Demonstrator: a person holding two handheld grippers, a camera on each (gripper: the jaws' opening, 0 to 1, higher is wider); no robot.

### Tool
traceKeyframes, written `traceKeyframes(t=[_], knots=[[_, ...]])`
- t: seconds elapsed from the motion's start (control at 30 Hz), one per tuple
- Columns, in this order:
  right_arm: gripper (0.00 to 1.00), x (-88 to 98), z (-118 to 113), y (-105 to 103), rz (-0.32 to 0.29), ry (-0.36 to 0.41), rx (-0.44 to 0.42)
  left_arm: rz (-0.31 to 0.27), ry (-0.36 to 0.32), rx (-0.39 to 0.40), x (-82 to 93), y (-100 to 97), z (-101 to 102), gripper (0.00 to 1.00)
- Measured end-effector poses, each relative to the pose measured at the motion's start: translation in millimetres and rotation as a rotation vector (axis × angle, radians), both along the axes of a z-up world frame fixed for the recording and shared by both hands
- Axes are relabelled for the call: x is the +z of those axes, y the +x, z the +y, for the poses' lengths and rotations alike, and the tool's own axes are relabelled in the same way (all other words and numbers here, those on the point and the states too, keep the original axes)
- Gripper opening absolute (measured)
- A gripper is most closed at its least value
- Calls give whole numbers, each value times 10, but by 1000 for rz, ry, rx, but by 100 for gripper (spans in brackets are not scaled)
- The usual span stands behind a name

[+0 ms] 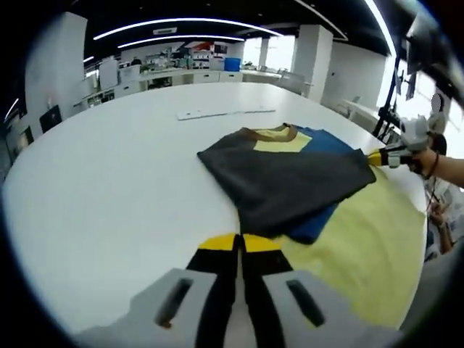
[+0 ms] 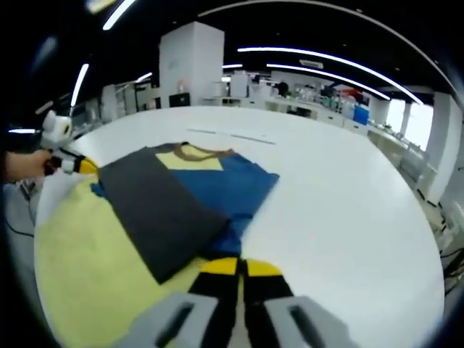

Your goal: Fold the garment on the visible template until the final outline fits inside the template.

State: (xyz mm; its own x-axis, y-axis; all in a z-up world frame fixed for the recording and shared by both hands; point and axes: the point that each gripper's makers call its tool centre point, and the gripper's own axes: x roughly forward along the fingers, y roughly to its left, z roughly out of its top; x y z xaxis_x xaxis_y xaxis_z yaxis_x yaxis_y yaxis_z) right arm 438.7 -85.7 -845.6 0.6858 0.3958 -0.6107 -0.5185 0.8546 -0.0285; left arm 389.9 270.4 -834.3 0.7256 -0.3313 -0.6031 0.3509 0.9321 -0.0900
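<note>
The partly folded garment (image 1: pixel 290 181) is lying on the yellow template (image 1: pixel 370 254) atop the white table (image 1: pixel 109 181), collar pointing away from the left gripper (image 1: pixel 239 243) and right gripper (image 2: pixel 241 267), both sitting with jaws pressed together at its near hem, and whether cloth is pinched cannot be told

We see a broad white table (image 1: pixel 109 174). On it lies a pale yellow mat (image 1: pixel 362 254), with the dark grey, blue and yellow garment (image 1: pixel 290 177) partly over it, and a flat white strip (image 1: pixel 225 112) farther off.

Half-folded grey-blue garment (image 1: pixel 290 177), on yellow template (image 1: pixel 362 254)
</note>
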Motion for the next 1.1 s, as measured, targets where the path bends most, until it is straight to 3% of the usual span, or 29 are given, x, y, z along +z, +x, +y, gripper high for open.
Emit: traceKeyframes(t=[0.3,0.33,0.57,0.67,0.73,0.8,0.9,1.0,1.1], knots=[[0,2,-25,-32,8,-22,-3,-1,53,0,-26,38,-2,0],[0,2,-25,-33,9,-19,-5,-11,82,-12,-33,40,8,0],[1,12,-39,-22,12,-4,-19,-23,96,-22,-26,45,11,0],[15,83,-49,-27,0,25,-32,-41,88,-26,25,35,30,5],[25,118,-24,-60,-1,41,-14,-76,82,-25,83,51,63,19],[40,186,43,-99,-11,60,36,-79,75,-26,109,39,95,30],[67,174,100,-196,6,42,97,-92,62,-55,201,-29,71,39],[81,221,160,-352,26,46,146,-109,53,-91,318,-142,-19,50],[91,264,235,-504,39,48,197,-109,32,-118,302,-197,-19,62]])
